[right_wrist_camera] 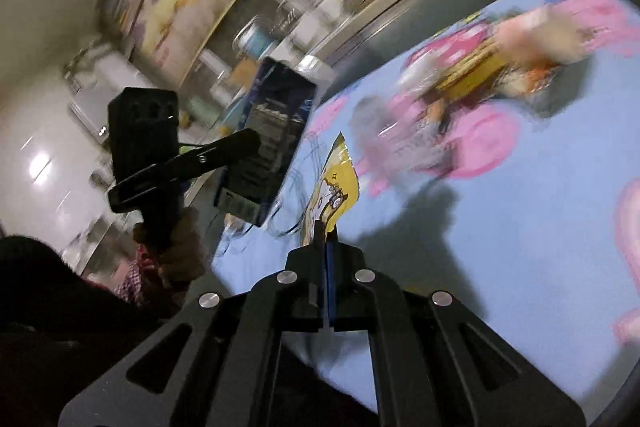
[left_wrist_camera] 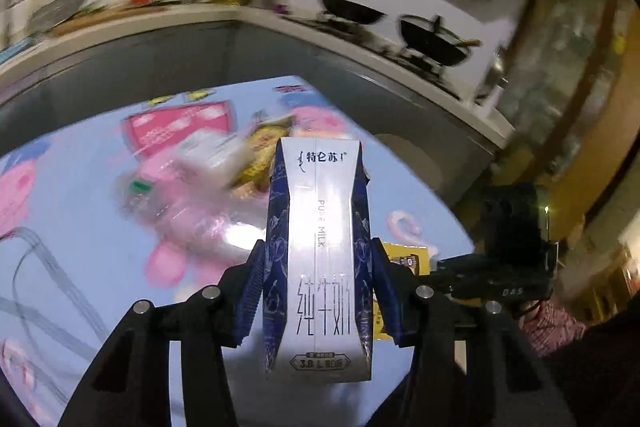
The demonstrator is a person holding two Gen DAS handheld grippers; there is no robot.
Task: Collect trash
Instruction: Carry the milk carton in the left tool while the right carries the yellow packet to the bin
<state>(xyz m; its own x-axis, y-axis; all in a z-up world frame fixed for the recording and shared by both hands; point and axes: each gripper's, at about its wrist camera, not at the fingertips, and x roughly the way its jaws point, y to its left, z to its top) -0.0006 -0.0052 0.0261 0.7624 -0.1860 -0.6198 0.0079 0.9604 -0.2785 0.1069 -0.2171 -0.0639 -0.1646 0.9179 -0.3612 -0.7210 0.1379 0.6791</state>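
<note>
Litter [left_wrist_camera: 224, 155] lies blurred in a pile on the blue cartoon tablecloth [left_wrist_camera: 80, 211]. Centre, the left gripper [left_wrist_camera: 318, 267] clamps a milk carton [left_wrist_camera: 318, 251] held above the cloth. Right, the right gripper [right_wrist_camera: 325, 239], jaws together, pinches a yellow wrapper [right_wrist_camera: 334, 187].

Left gripper [left_wrist_camera: 318, 287] jaws clamped, right gripper [right_wrist_camera: 325, 239] pinched.

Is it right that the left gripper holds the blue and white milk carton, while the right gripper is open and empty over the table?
Not fully. The left gripper does hold the milk carton, but the right gripper is not open and empty. The right wrist view shows it shut, pinching the edge of a yellow wrapper over the blue tablecloth.
</note>
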